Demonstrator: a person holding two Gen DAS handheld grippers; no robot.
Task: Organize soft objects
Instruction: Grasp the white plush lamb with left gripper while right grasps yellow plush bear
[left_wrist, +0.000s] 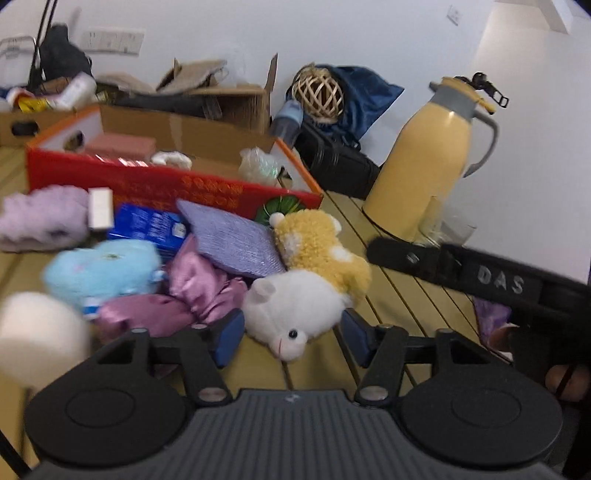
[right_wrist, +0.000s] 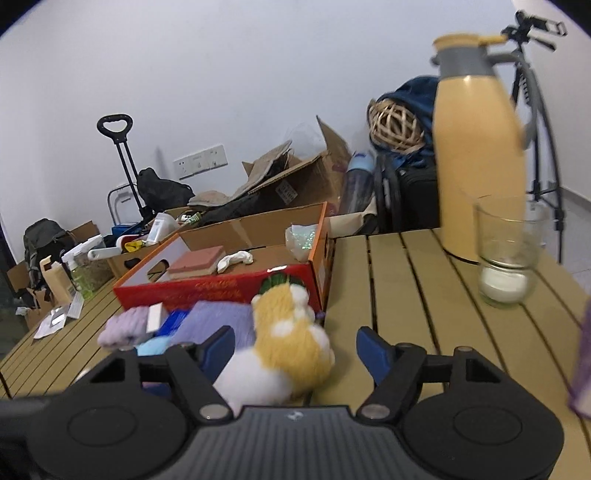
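A yellow and white plush animal (left_wrist: 314, 280) lies on the wooden slat table (left_wrist: 406, 295) in front of a red cardboard box (left_wrist: 166, 184). My left gripper (left_wrist: 291, 334) is open, its blue fingertips either side of the plush's white head. My right gripper (right_wrist: 295, 350) is open around the same plush (right_wrist: 291, 347), seen from behind. Left of the plush lie a purple pad (left_wrist: 232, 240), pink satin cloth (left_wrist: 192, 291), a light blue plush (left_wrist: 103, 269) and a lilac fluffy item (left_wrist: 40, 218).
A yellow thermos jug (left_wrist: 428, 158) and a glass (right_wrist: 509, 251) stand on the table's right side. The red box holds a pink block (right_wrist: 195, 264) and a plastic bag (right_wrist: 303, 236). Cardboard boxes, bags and a wicker ball (left_wrist: 319, 92) crowd the back wall.
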